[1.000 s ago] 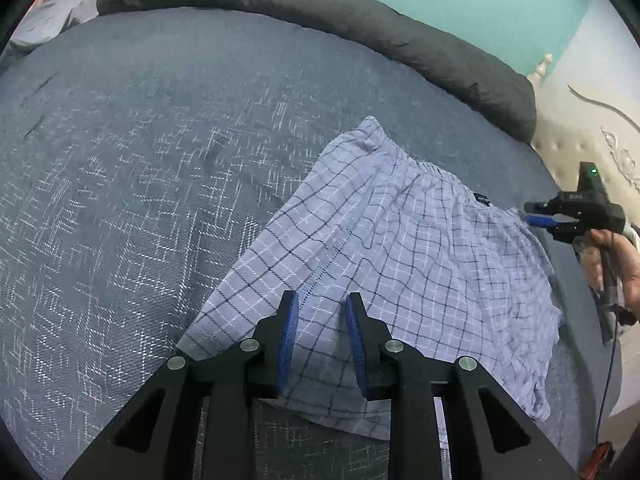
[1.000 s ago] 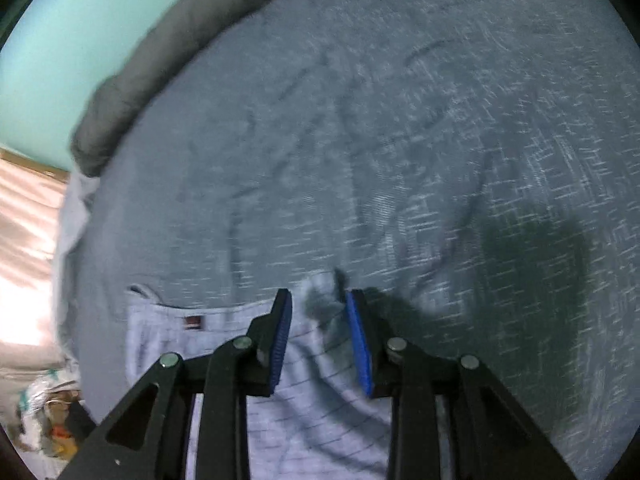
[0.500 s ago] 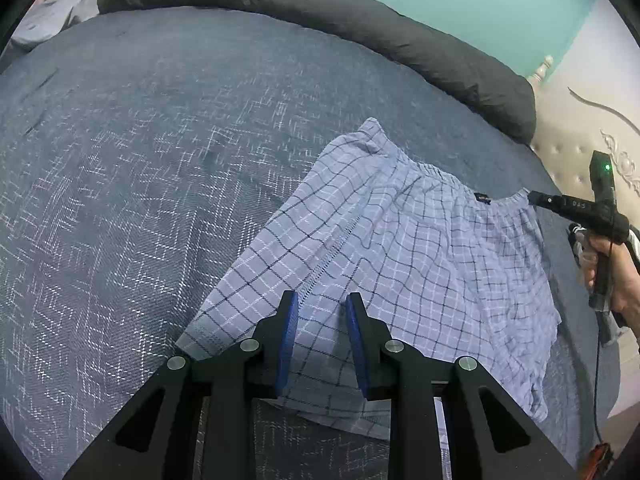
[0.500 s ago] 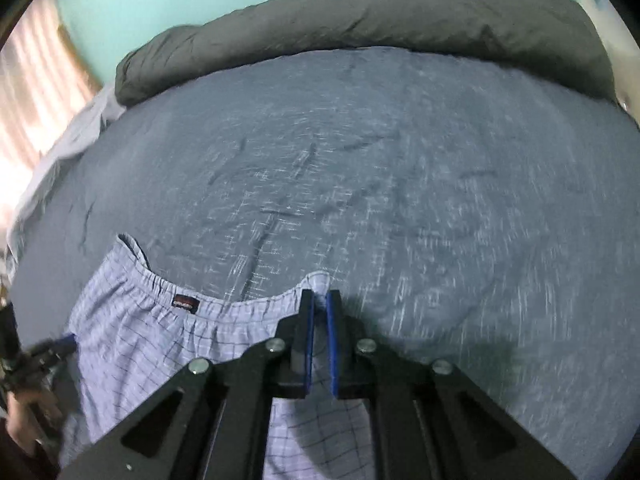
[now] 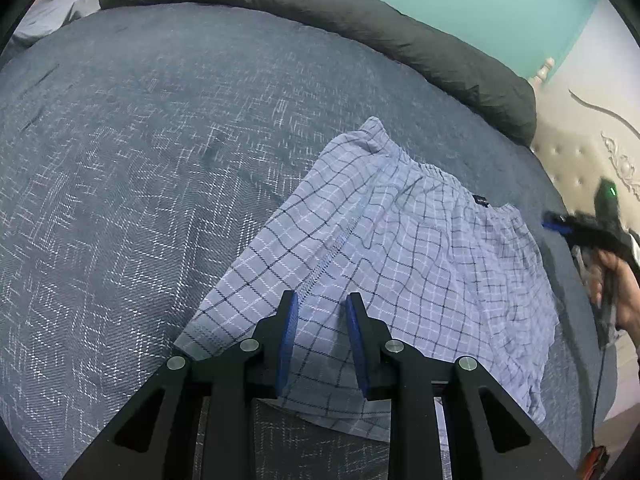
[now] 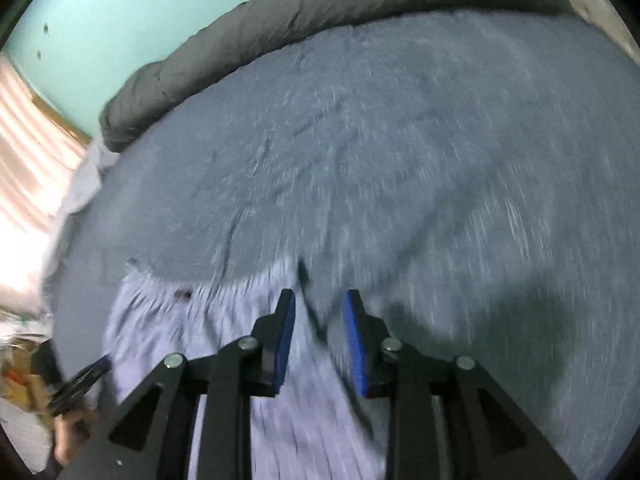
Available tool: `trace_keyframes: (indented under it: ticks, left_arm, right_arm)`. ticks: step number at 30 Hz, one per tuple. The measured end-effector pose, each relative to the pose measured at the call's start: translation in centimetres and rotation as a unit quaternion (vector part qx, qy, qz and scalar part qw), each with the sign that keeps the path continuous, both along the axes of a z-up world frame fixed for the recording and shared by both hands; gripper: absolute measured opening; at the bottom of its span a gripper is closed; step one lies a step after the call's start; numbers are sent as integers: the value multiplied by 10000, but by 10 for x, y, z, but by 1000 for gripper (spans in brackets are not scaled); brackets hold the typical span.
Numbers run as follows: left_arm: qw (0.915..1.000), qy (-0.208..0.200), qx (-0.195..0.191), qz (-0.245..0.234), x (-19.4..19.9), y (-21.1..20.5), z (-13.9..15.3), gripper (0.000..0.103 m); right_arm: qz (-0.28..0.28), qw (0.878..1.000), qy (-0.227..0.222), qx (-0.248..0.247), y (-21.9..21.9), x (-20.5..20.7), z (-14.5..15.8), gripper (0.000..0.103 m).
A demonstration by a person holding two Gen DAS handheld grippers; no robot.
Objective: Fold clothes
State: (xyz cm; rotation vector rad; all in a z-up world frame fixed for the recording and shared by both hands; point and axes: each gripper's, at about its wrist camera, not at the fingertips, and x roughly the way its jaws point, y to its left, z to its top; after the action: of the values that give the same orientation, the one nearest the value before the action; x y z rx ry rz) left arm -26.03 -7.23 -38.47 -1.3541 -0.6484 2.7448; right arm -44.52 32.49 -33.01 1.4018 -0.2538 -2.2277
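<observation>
Mostly the frame is filled by one wide bed under a blue-grey woven bedspread (image 5: 132, 184), with one dark grey rolled duvet (image 5: 360, 28) along its far edge below a turquoise wall. One pair of pale blue checked boxer shorts (image 5: 400, 264) lies flat near the bed's front edge, waistband away from the viewer and hem nearest; its long axis runs along the waistband, from left to right.

Two handheld grippers are present. The left gripper (image 5: 318, 340) hovers directly over the near hem at the left leg, its blue pads apart with cloth showing in the gap but not pinched. The right gripper (image 6: 318, 340) sits at the waistband's right corner, just beside the edge; its jaws have just been opening, and nothing is clamped between them, though its view is blurred. A hand (image 5: 624, 288) holds that right gripper at the far right of the left camera's view.

Judging by position, each gripper is nearest its own side of the shorts, so a fold would likely start from either end.
</observation>
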Motion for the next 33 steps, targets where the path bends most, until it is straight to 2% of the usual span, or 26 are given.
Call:
trace_keyframes:
  ticks: [4,9,12,14,15,21,28,33]
  left_arm:
    - [10000,8,33,-9,2,1,1,27]
    - [10000,2,9,-35,4,3,1,27]
    - [10000,-19,0,-33,5,4,1,27]
    - [10000,-28,-8,-31,5,5,0,27]
    - [10000,-31,-14,-30,5,5,0,27]
    - [10000,-54,1,-39,4,4,0,27]
    - [10000,-64,3,-34,5,4,0,27]
    - [10000,-77,16,-43,4,2,0,27]
  right_arm:
    - [65,9996,-267,18,30,40,-13,25]
    - [-53,9984,-544,-113,63,59,-30,25]
    - [60,9984,-518,204,64,69,-35,24]
    - [12,9984,-532,195,66,71,-37,7]
    - [-13,9984,-539,187,67,72,-38,2]
    - [-328,9987,-387,-58,86,83,-24,2]
    - [-717,9959,-555,-69,107,83,-37,2]
    - [-775,9949,-637,-86,106,82,-46,2]
